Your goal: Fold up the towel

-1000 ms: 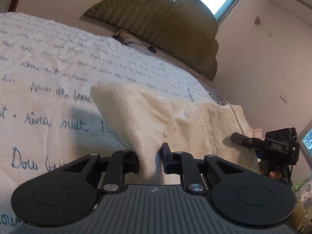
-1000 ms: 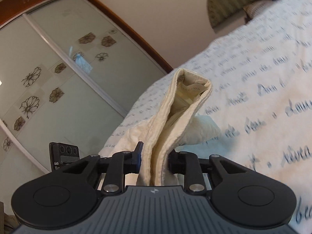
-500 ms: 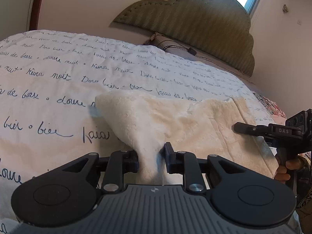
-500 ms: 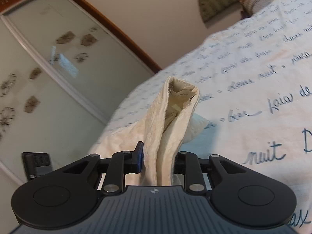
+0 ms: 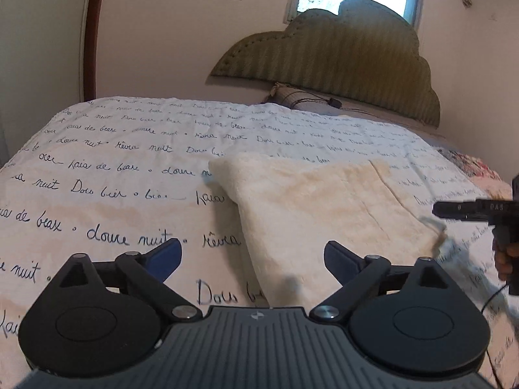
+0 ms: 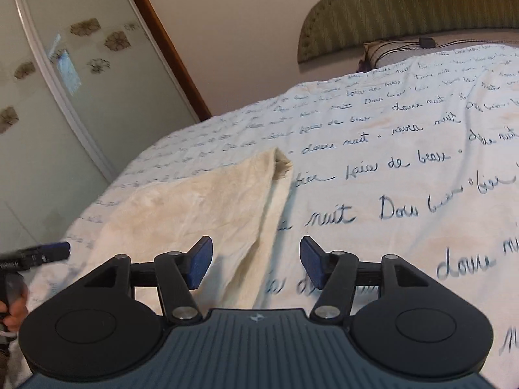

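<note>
Now both grippers, left [image 5: 251,259] and right [image 6: 256,265], are opening, gripping nothing; the towel [image 5: 324,214] may spring unfolded when snagged.

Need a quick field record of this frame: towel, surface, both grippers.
towel: cream towel, lying folded flat on the bed
surface: white bedspread printed with blue script
left gripper: left gripper jaws opening, pads clear of the towel, near edge of the towel lies between them
right gripper: right gripper jaws opening, pads off the towel, its corner lies between them
background: padded green headboard
</note>
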Available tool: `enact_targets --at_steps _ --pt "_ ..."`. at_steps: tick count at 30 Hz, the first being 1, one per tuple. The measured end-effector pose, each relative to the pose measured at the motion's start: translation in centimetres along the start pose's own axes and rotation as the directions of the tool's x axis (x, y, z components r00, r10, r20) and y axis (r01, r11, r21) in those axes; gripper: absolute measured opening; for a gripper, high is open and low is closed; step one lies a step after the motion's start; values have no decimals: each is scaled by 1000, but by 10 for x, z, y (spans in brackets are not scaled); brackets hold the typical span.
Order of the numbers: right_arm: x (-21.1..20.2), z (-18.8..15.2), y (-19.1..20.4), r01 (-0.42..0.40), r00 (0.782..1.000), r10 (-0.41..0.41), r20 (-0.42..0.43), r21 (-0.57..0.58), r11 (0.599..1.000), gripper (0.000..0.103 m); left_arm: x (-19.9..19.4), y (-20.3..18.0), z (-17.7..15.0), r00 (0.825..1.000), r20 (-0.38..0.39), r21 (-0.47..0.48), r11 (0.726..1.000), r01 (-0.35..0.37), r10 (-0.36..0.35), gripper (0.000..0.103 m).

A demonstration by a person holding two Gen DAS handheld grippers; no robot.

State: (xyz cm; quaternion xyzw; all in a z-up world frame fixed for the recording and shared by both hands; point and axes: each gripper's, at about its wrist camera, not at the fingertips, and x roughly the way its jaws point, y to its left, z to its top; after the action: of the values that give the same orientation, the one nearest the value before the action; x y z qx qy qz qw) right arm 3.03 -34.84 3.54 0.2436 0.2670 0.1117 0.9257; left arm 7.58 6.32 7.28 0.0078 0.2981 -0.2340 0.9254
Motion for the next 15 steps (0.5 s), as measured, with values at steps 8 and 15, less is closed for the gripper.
enact_targets --at_steps 8,15 --pt "-5 -25 3 -127 991 131 -4 220 967 73 2 -70 -42 997 1 364 928 -74 79 97" --pt "1 -38 -11 -57 998 51 25 368 928 74 18 -99 -49 992 39 425 897 -125 119 98"
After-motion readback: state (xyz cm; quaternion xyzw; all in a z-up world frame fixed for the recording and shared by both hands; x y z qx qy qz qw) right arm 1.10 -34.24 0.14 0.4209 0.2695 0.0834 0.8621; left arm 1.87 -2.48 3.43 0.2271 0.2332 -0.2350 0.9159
